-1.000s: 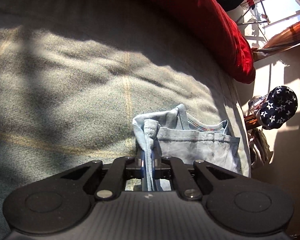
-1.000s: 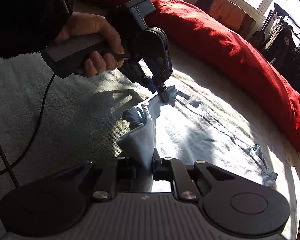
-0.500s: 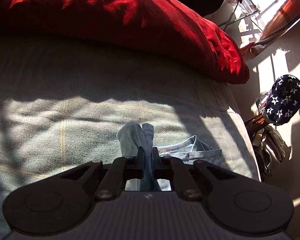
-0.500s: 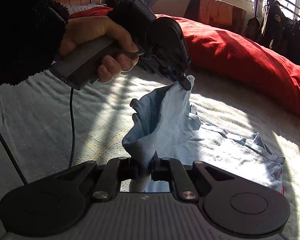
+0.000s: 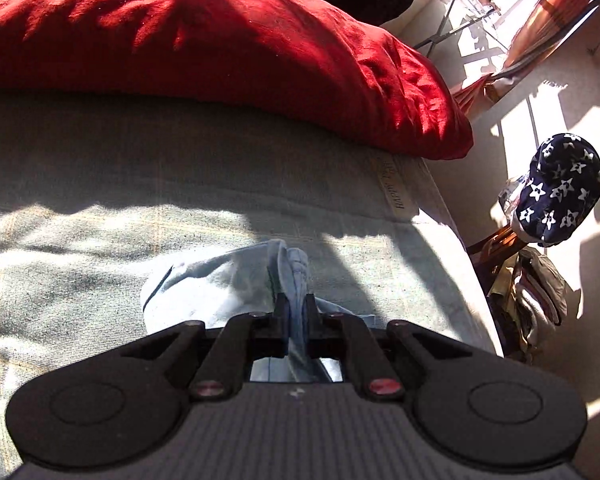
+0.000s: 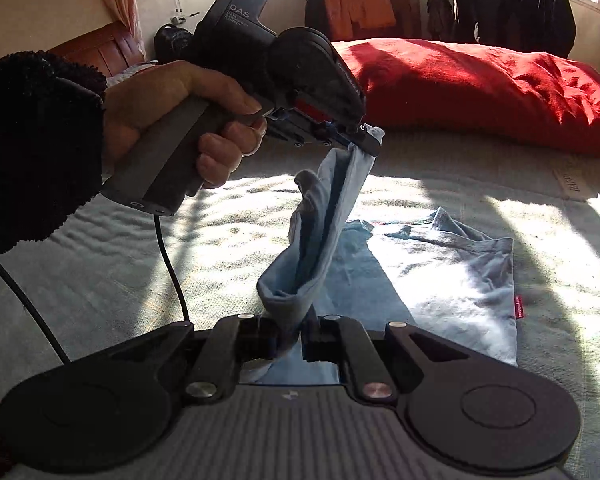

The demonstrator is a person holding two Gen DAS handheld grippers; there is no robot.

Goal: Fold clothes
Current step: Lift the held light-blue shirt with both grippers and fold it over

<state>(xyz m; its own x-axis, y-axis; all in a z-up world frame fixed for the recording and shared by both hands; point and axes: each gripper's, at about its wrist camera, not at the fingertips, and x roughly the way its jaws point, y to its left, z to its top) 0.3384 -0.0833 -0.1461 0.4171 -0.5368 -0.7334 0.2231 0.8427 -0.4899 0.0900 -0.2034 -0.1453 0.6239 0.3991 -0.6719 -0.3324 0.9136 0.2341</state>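
Now we hold the light blue shirt [image 6: 440, 272] with both grippers, and one edge of it is lifted above the bed [image 6: 100, 272]. Our left hand [image 6: 172, 120] is wrapped around the grey handle, with the black fuzzy sleeve [image 6: 32, 148] down to the wrist. The left gripper [image 6: 366, 140] points to the side and slightly downward, and its fingers are clenched on a bunched corner of the shirt. The right gripper [image 6: 290, 338] is lower and nearer to the bed, and its fingers pinch another fold of the same edge. Between the two grippers the cloth hangs as a narrow, twisted band. The other part of the shirt lies flat on the bed in the sunlight.

On the body of the left gripper we can read "DAS" in white letters; the smaller lines under it are too small to read. A small red tag [image 6: 516, 304] sits on the side seam of the shirt, and its writing is not readable. Behind the shirt lies a red duvet [image 6: 480, 88].
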